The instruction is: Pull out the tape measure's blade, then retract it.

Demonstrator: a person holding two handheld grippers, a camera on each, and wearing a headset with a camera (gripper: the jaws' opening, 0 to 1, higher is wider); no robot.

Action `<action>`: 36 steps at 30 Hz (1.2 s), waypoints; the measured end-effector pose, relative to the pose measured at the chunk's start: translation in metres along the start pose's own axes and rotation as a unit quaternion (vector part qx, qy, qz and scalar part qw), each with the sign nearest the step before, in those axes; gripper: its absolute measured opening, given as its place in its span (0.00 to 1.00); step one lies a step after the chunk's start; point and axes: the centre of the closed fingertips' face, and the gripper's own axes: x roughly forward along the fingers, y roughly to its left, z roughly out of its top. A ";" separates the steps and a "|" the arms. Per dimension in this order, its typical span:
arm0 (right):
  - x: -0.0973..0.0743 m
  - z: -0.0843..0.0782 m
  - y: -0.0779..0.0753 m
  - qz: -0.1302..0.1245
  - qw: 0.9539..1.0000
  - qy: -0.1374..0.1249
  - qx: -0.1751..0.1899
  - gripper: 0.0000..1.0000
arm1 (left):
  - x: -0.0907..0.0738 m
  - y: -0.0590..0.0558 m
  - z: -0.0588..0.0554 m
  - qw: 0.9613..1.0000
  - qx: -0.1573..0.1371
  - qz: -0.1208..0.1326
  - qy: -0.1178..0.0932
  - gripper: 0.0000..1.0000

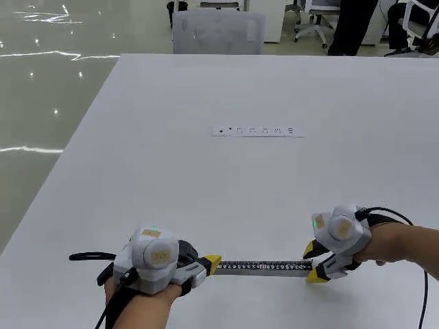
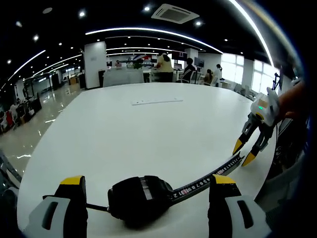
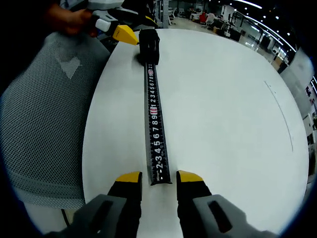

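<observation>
White table — blade tip between right gripper jaws.

This is an open-plan office. A big white table carries a power strip, and an office chair stands on a glossy floor. Strip lights and an air vent sit overhead.

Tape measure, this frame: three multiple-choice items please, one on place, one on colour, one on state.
1. The black tape measure case lies: A between the left gripper's jaws; B on a chair; C in a hand.
2. The grippers' fingertips are: A red; B yellow; C green.
3. The pale numbered blade is: A fully retracted; B pulled out toward the right gripper; C snapped off.
A, jaws flank the case; B, yellow shows in both gripper views; B, its end reaches the right gripper's open jaws.
</observation>
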 end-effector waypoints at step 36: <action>0.002 -0.002 -0.001 0.007 0.999 0.036 0.008 0.14 | 0.008 0.022 -0.013 0.998 -0.047 0.037 0.011 0.97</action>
